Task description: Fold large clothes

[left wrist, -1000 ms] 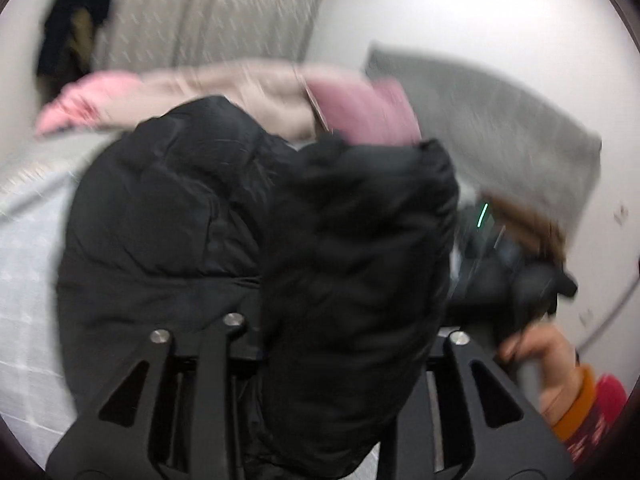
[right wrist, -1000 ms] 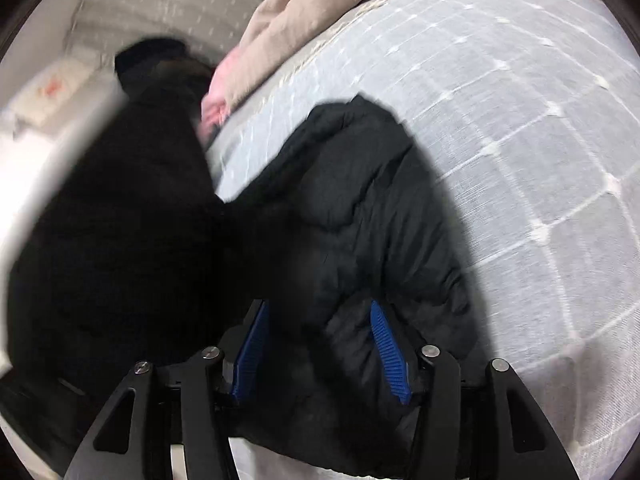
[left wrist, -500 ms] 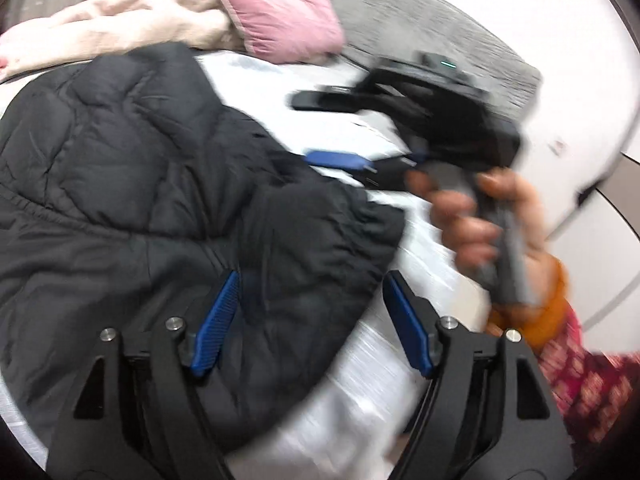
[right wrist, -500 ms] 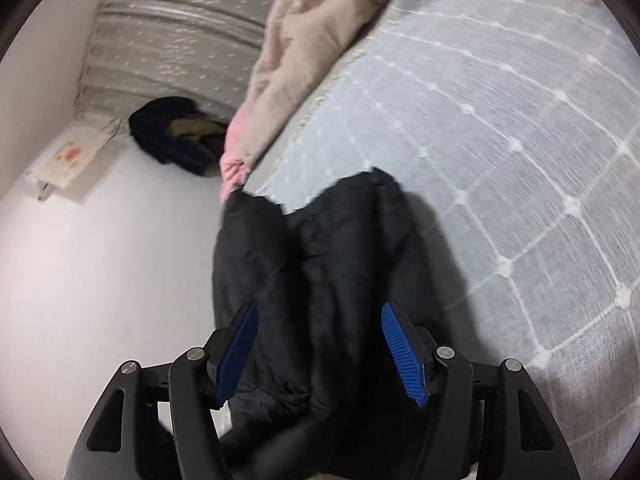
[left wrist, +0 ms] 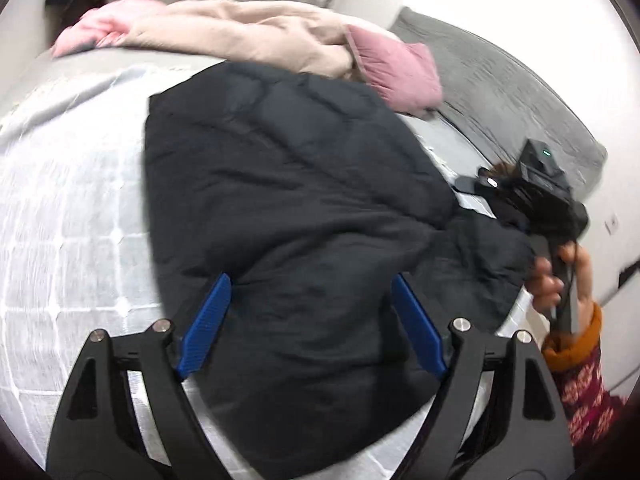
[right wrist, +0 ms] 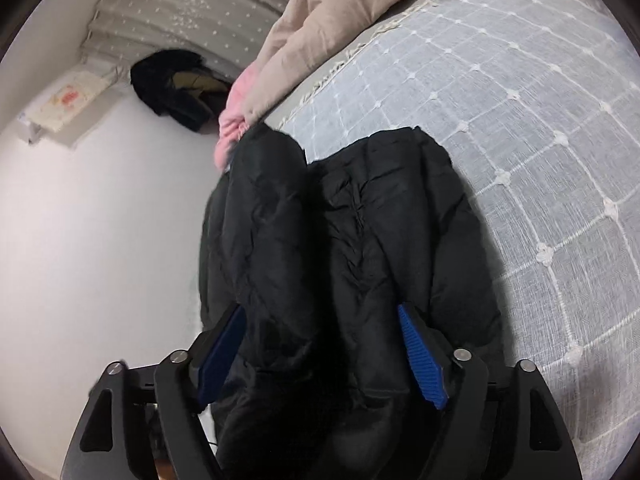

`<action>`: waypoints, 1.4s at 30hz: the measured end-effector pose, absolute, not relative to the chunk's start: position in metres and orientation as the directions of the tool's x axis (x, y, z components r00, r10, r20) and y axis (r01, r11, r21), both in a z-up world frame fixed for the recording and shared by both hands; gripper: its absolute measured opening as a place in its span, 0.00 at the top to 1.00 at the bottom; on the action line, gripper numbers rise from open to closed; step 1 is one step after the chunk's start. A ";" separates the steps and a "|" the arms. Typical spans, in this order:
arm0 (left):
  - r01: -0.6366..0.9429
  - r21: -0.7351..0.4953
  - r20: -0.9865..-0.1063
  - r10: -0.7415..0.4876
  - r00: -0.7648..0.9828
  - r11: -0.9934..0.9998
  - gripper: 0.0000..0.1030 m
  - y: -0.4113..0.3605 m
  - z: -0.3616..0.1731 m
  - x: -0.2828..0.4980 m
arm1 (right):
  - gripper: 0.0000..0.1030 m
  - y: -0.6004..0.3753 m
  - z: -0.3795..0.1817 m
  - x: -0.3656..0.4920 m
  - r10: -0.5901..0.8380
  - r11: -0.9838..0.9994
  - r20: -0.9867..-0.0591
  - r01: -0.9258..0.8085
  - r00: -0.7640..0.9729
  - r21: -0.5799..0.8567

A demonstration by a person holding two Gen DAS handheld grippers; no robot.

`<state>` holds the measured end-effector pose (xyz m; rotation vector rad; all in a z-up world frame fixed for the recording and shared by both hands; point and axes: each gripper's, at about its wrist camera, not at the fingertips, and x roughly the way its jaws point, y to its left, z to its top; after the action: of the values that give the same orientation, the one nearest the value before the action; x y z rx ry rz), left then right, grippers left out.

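Note:
A black puffer jacket (left wrist: 296, 216) lies spread on the bed's pale checked cover (left wrist: 68, 216). My left gripper (left wrist: 310, 320) is open just above the jacket's near part, its blue pads wide apart with nothing between them. The right gripper (left wrist: 532, 196) shows at the jacket's right edge, held by a hand. In the right wrist view the right gripper (right wrist: 322, 346) is open, its pads either side of a bunched fold of the jacket (right wrist: 344, 240) without pinching it. Part of the jacket hangs over the bed's edge.
A beige and pink quilt (left wrist: 248, 32) lies bunched across the far side of the bed, with a pink pillow (left wrist: 396, 68) and a grey pillow (left wrist: 508, 92) at the right. The bed's left edge drops to a white floor (right wrist: 100, 220). Dark clothes (right wrist: 176, 84) lie by the curtain.
My left gripper let go of the lifted jacket and now hovers open over it. The jacket dropped and lies spread on the bed. The right gripper stays open over its fold.

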<state>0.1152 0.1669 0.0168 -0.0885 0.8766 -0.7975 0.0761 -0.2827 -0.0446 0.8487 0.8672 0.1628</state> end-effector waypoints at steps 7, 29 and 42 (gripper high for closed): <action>0.596 -0.283 -0.661 -0.603 0.446 0.752 0.20 0.150 0.014 0.100 | 0.69 -0.243 -0.035 0.090 0.351 0.834 -0.674 0.110 0.650 0.541; 0.589 -0.248 -0.683 -0.570 0.457 0.769 0.18 0.120 -0.004 0.093 | 0.54 -0.338 -0.001 0.006 0.108 0.854 -0.620 0.247 0.777 0.459; 0.588 -0.243 -0.681 -0.568 0.463 0.771 0.16 0.117 -0.004 0.098 | 0.47 -0.295 -0.044 0.058 0.108 0.916 -0.722 0.213 0.684 0.339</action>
<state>0.0980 0.1175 -0.0043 0.0274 0.8264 -0.7103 0.0580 -0.2954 -0.0442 0.4198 0.8223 -0.0611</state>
